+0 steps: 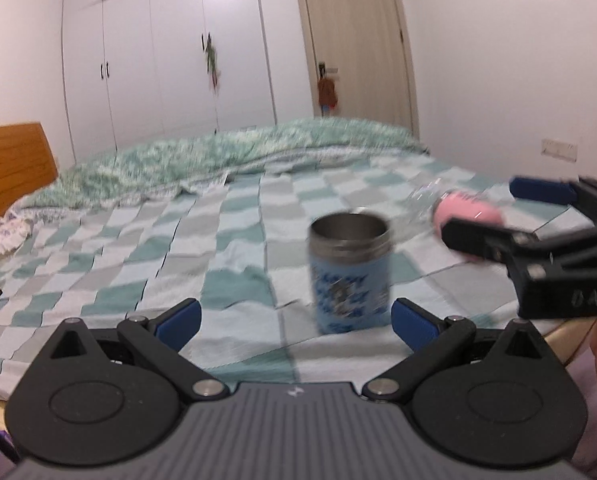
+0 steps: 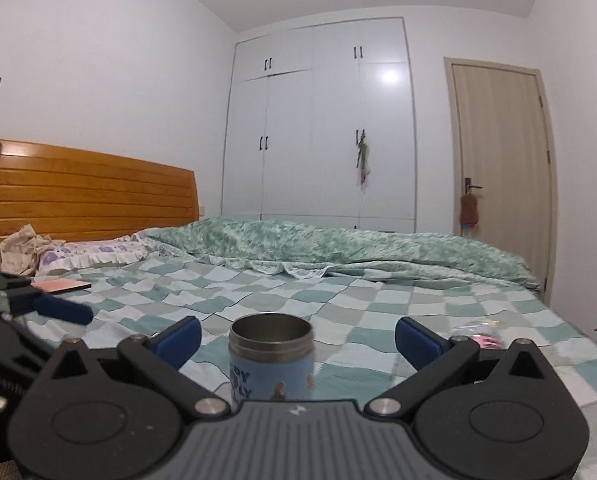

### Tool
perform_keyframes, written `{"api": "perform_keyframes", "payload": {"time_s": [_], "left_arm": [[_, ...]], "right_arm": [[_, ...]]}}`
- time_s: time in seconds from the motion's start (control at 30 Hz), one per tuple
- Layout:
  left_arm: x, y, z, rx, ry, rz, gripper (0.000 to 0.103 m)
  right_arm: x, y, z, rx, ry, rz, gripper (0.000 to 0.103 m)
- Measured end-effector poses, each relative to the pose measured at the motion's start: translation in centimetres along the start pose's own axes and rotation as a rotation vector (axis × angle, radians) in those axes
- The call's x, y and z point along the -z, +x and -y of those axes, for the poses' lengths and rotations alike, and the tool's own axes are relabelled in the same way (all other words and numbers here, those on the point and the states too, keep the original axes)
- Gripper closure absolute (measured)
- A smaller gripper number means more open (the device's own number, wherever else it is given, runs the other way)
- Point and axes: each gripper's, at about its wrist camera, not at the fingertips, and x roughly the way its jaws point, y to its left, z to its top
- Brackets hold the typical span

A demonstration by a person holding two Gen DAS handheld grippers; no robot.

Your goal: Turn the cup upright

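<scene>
stainless steel shows at the open mouth of the blue printed cup (image 1: 350,270), which stands upright on the checked bedsheet (image 1: 170,240) near the bed's front edge. the left gripper (image 1: 294,322) is level with the bed and points across it toward the wardrobe (image 1: 158,48); its blue-padded jaws are spread wide and hold nothing, with the cup just inside the right-hand pad, whether touching it the blur does not let me tell. in the right wrist view the cup (image 2: 272,360) sits centred between the pads of the right gripper (image 2: 298,340), clear of both; this gripper is also wide open, empty and held low and level. from the left wrist view the right gripper (image 1: 494,216) reaches in from the right, tilted slightly, over a pink-capped clear bottle (image 1: 464,208) lying on the sheet. a green patterned duvet (image 2: 338,248) is bunched along the far side, against the wooden headboard (image 2: 90,196).
</scene>
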Motion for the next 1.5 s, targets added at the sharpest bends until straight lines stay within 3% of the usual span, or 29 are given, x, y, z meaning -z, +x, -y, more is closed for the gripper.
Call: {"api": "perform_keyframes", "payload": {"time_s": [0.33, 0.57, 0.93, 1.5], "left_arm": [[1.1, -6.0, 5.8, 0.029, -0.056, 0.117, 0.000], [4.1, -8.7, 8.7, -0.031, -0.149, 0.195, 0.000], [5.5, -9.6, 10.0, -0.049, -0.190, 0.308, 0.000], [5.6, -10.0, 10.0, -0.050, -0.192, 0.309, 0.000]], "right_arm": [[-0.5, -11.6, 3.3, 0.113, 0.024, 0.068, 0.000], [1.6, -16.2, 5.2, 0.159, 0.049, 0.053, 0.000], [4.1, -17.6, 7.9, 0.199, 0.100, 0.012, 0.000], [4.5, -17.3, 7.7, 0.198, 0.095, 0.005, 0.000]]}}
